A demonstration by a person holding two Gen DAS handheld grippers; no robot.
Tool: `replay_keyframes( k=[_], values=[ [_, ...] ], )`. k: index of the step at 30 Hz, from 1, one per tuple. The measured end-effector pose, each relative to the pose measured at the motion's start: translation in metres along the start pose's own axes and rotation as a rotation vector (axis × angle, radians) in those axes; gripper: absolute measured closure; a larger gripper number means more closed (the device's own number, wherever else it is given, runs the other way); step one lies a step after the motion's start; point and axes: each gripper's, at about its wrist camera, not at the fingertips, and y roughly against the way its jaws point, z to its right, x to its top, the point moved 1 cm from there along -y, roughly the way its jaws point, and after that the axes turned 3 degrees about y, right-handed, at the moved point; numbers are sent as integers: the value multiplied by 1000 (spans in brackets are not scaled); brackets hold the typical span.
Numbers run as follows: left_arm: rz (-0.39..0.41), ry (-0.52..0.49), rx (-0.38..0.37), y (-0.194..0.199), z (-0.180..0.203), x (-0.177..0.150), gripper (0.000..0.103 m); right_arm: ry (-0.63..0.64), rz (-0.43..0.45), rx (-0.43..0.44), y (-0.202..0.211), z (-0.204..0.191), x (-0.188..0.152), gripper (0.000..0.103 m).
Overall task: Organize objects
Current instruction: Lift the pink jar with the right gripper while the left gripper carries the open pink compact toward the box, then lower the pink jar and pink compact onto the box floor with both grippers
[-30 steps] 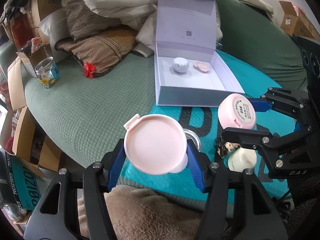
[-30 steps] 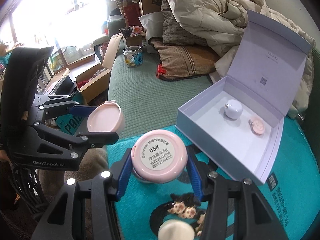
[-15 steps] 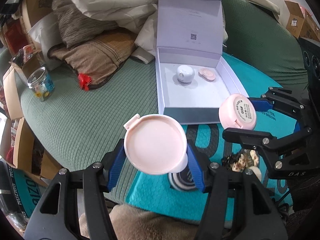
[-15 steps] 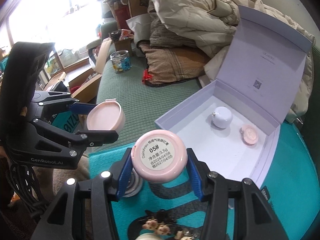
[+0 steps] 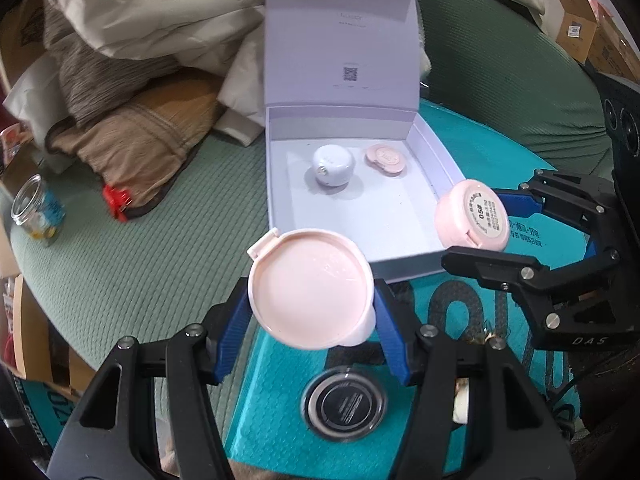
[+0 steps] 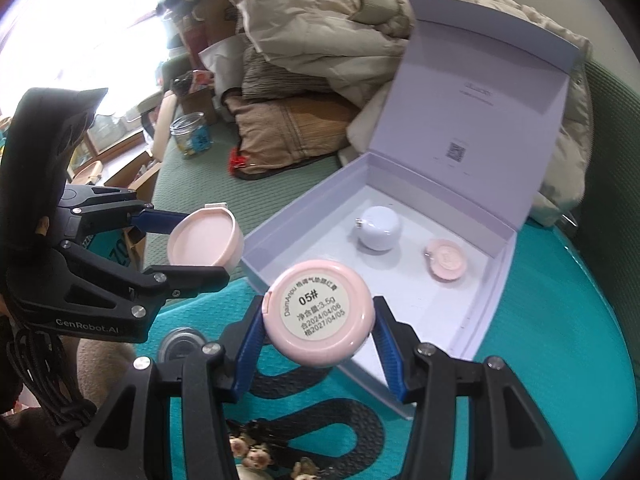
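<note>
My left gripper (image 5: 312, 300) is shut on a large pale pink round compact (image 5: 310, 288), held above the teal mat near the front wall of the open white box (image 5: 400, 266). It also shows in the right wrist view (image 6: 204, 242). My right gripper (image 6: 318, 326) is shut on a smaller pink labelled compact (image 6: 318, 320), which also shows in the left wrist view (image 5: 472, 216) over the box's front right corner. In the box lie a white round case (image 5: 332, 166) and a small pink compact (image 5: 386, 158).
A black and clear round compact (image 5: 346, 404) lies on the teal mat (image 5: 272, 412) below my left gripper. A glass jar (image 5: 36, 210), a red clip (image 5: 116, 198), cushions and bedding (image 5: 140, 60) sit on the green cover. Small figurines (image 6: 256, 450) lie near the right gripper.
Both grippers have moved forward toward the open box, each still holding its compact. The black round compact has come into fuller view below my left gripper.
</note>
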Motion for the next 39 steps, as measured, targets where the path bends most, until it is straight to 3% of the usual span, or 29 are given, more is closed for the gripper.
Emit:
replay_keyframes(
  k=[10,39],
  values=[
    [-27,-29,-51,-29,14,24,46,-45,-8,-37,-4,28,-4,50],
    [-183,-135,-79,-122,27,59,46,-109,-120,-62,-74,81,1,50]
  ],
)
